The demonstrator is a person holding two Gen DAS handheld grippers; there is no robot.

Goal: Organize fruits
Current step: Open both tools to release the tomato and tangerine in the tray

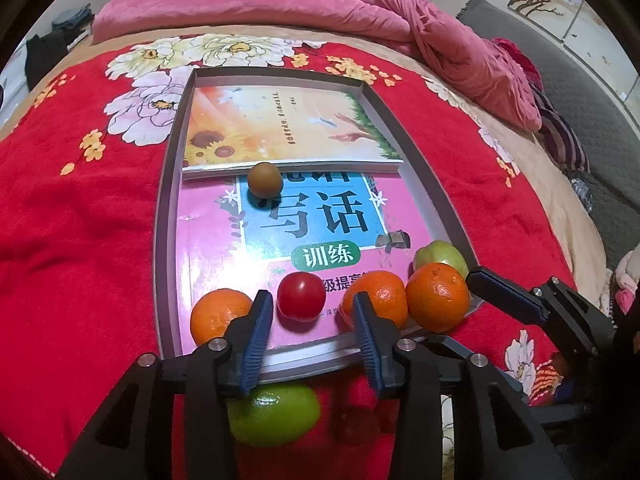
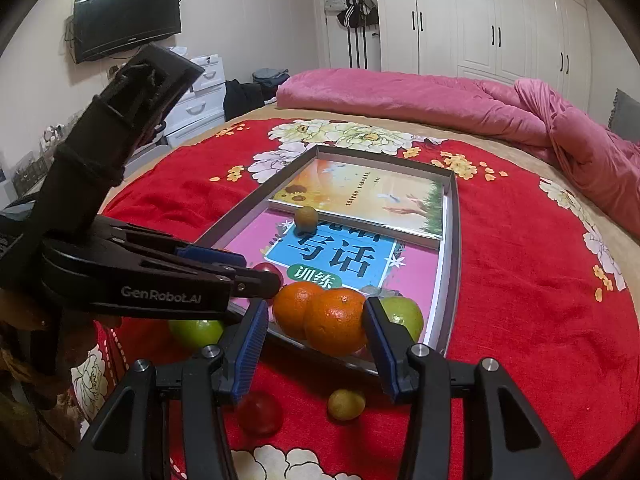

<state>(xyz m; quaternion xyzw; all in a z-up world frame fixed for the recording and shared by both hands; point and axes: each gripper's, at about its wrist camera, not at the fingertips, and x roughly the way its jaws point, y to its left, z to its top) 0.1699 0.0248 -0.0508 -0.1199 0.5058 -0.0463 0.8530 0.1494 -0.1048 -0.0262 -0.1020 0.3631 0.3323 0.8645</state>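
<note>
In the tray [image 1: 168, 208], round glossy oranges [image 1: 437, 297].

Both grippers: left gripper [image 1: 312, 332], right gripper [image 2: 316, 340], matte black frames, ribbed blue pads [image 1: 256, 340], silver screws, white "GenRobot.AI" marking lower left.

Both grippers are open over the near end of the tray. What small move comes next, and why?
Probably lower the right gripper toward the red fruit on the blanket. It is open and empty, and that fruit, a yellow one and a green one lie outside the tray, while three oranges already sit inside.
</note>
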